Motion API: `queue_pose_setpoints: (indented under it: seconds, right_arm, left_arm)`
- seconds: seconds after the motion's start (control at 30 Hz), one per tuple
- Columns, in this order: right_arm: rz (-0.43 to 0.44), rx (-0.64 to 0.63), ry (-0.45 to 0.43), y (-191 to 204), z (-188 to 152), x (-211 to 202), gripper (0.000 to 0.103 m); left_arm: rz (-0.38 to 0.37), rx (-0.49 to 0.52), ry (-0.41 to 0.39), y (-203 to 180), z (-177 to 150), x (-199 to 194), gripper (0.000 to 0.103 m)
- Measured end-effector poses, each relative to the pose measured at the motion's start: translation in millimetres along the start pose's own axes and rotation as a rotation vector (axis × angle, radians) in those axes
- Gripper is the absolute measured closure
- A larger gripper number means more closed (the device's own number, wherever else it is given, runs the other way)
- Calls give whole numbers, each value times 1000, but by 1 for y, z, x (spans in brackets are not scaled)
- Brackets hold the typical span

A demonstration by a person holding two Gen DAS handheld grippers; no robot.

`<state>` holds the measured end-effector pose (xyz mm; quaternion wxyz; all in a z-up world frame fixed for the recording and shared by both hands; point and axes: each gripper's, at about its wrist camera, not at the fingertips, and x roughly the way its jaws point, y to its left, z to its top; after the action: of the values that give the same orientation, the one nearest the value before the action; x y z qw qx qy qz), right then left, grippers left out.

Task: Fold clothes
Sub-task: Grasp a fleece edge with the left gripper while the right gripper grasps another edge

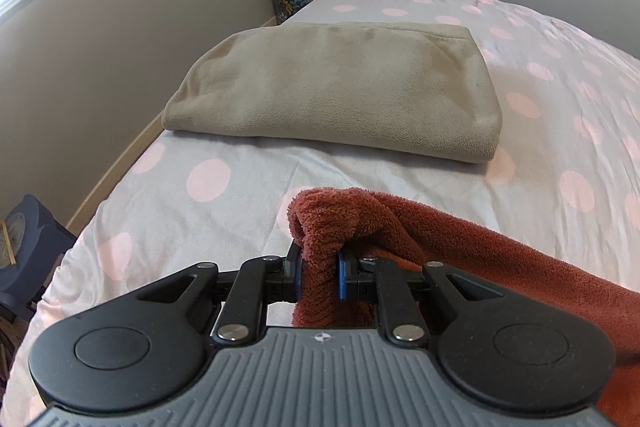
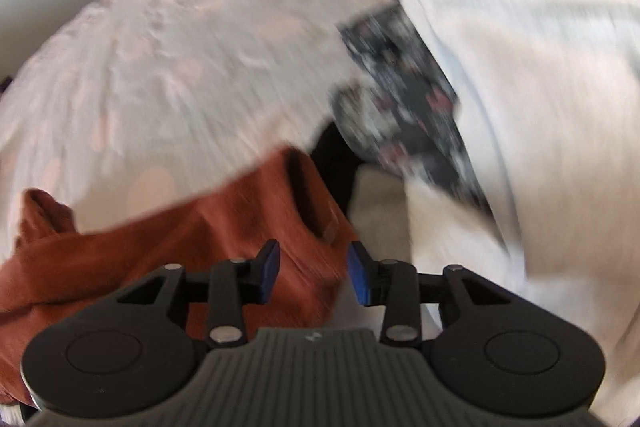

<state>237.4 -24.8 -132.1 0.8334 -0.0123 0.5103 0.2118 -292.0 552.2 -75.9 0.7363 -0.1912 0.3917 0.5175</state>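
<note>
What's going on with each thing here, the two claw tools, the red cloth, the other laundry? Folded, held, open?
Left gripper: fingers shut on a bunched edge of the rust towel.
Right gripper: fingers open, holding nothing, over the rust towel.
Rust towel: unfolded, draped, one edge lifted.
Beige blanket: folded, lying flat on the bed.
Floral garment: loose, unfolded; picture blurred.

My left wrist camera sits low behind its tongs, looking forward along the bed toward the wall corner, close above the dotted sheet, with a folded beige blanket ahead. My right wrist camera, behind its own tongs, looks down and across the same bed, its frame motion-blurred. Both views share the dotted sheet and the rust-coloured garment, near each lens.
</note>
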Motion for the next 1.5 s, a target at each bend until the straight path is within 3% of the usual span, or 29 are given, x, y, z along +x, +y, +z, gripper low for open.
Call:
queue_pose_setpoints:
  seconds: [0.13,0.3,0.33,0.37,0.4,0.43,0.6,0.8,0.97,1.17,1.33,1.5]
  right_arm:
    - [30,-9,-23,7,20,20,55]
    - [51,61,13,4,38,58,57]
    - [53,79,25,4,39,65,61]
    - [64,105,39,2,38,71,81]
    - [77,130,49,0,36,76,92]
    - [90,153,43,-3,34,76,92]
    - [36,128,-106,-6,28,33,94]
    - [68,124,-264,-17,50,-29,94]
    - [47,50,-357,1,81,-57,94]
    - [40,-15,-427,32,137,-56,94]
    - [15,-103,-483,70,194,-39,94]
    - [-57,-142,-459,100,246,15,94]
  left_arm:
    - [8,-1,7,-3,0,2,90]
    - [15,-3,14,-4,0,1,90]
    - [15,-6,14,-4,0,1,90]
    - [14,-9,11,-3,0,0,90]
    - [13,-11,7,-3,0,-1,90]
    - [12,-14,1,-2,0,-3,90]
    - [-16,-39,-56,3,5,-19,89]
    - [-55,-72,-133,7,15,-41,89]
    - [-72,-94,-192,6,33,-52,89]
    - [-72,-125,-232,-1,70,-45,89]
    - [-50,-106,-247,-25,111,-17,89]
    - [-25,-36,-227,-63,144,29,90]
